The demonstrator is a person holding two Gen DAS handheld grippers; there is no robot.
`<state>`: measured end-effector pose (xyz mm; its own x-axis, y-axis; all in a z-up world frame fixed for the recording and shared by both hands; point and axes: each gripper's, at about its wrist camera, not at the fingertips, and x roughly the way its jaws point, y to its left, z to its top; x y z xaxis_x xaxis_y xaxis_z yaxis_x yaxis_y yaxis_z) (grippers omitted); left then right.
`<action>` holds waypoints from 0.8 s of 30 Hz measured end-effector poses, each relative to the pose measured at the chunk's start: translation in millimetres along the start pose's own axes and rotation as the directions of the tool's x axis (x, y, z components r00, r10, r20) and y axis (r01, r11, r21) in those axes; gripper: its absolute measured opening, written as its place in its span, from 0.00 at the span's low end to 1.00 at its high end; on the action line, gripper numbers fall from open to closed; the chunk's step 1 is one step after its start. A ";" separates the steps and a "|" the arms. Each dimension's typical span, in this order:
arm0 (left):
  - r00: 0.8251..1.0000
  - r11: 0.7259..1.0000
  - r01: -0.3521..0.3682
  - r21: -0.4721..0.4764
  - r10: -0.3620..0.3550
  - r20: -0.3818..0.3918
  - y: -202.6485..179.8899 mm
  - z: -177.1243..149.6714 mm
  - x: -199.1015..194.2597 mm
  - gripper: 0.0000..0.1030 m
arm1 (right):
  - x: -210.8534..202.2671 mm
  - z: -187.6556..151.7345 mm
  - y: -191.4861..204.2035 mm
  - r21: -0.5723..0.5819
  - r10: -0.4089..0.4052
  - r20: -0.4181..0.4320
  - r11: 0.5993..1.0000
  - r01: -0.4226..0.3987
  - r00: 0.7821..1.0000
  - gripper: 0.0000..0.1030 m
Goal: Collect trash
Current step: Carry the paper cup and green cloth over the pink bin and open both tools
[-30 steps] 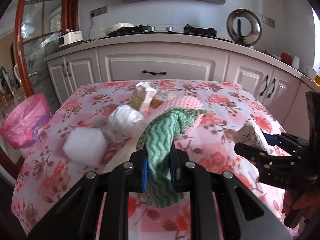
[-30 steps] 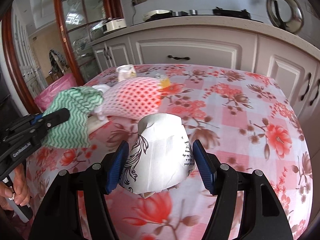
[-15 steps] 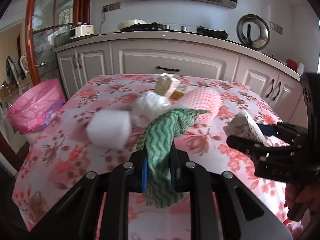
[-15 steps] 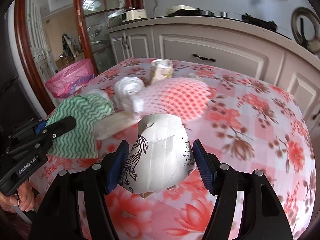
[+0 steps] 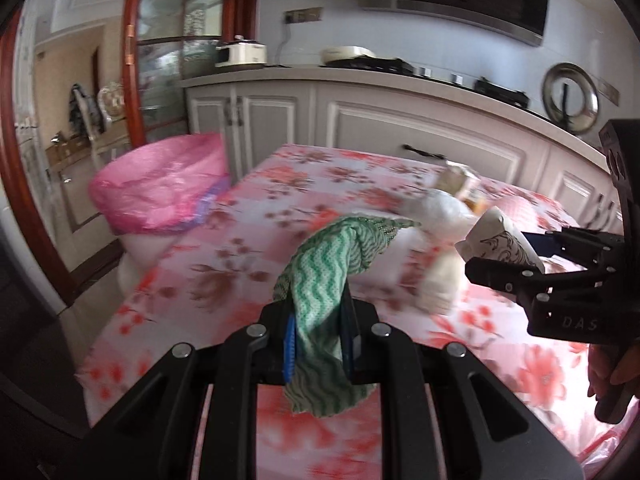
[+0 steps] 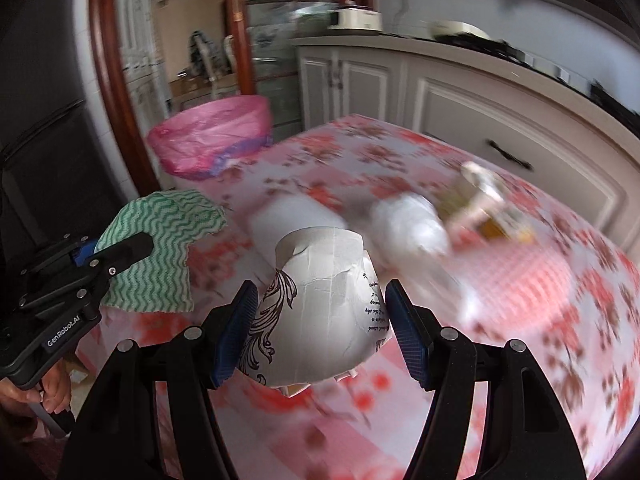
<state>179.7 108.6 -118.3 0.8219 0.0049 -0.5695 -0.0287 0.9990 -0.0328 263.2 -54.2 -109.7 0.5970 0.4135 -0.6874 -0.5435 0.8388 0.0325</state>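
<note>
My left gripper [image 5: 318, 344] is clamped on one green wavy cloth [image 5: 328, 276]; my right gripper [image 6: 320, 332] squeezes one crumpled paper cup [image 6: 320, 312]. One pink-lined bin [image 6: 212, 140] stands far left, beside the floral table [image 5: 256, 216] holding four more blurred scraps.

The cloth [image 5: 324, 280] was green with white wavy stripes. The cup [image 6: 324, 308] was white, printed with a dark brown scroll pattern and small dark lettering. The tablecloth [image 5: 248, 248] was pink-and-white checked with red and brown flowers. The bin's [image 5: 160, 188] liner was bright pink with a purple edge. The grippers were black, their pads [image 6: 234, 332] blue. A white wad [image 6: 408, 228] lay beside a pink dotted cloth [image 6: 528, 276]. The cabinets [image 5: 400, 120] were white, the door frame [image 6: 108, 80] reddish brown.
</note>
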 end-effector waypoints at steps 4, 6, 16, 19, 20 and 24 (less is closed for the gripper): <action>0.998 0.998 -0.062 -0.027 0.063 0.023 34.4 15.7 1.6 0.17 | 15.9 34.4 21.0 -0.079 0.040 0.033 0.996 -0.037 0.999 0.61; 0.994 0.995 -0.098 -0.036 0.099 0.038 52.3 27.3 2.7 0.17 | 25.4 53.7 29.8 -0.103 0.062 0.046 0.993 -0.057 0.997 0.61; 0.983 0.981 -0.176 -0.080 0.180 0.047 141.8 101.2 31.8 0.17 | 84.2 156.2 72.9 -0.152 0.213 0.079 0.968 -0.199 0.974 0.61; 0.976 0.974 -0.203 -0.098 0.210 0.065 166.3 122.2 41.3 0.18 | 106.9 186.5 84.0 -0.169 0.253 0.080 0.957 -0.237 0.964 0.61; 0.974 0.972 -0.213 -0.100 0.220 0.062 176.5 131.0 48.4 0.18 | 117.7 198.3 85.7 -0.165 0.267 0.075 0.954 -0.252 0.961 0.61; 0.969 0.963 -0.232 -0.135 0.241 0.055 209.6 152.8 73.2 0.18 | 153.1 232.2 87.6 -0.128 0.302 0.059 0.947 -0.293 0.951 0.61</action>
<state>320.8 324.9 -41.4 0.8208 0.2483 -0.5144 -0.2953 0.9553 -0.0101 444.0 164.8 -43.6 0.4383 0.6679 -0.6015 -0.7656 0.6280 0.1394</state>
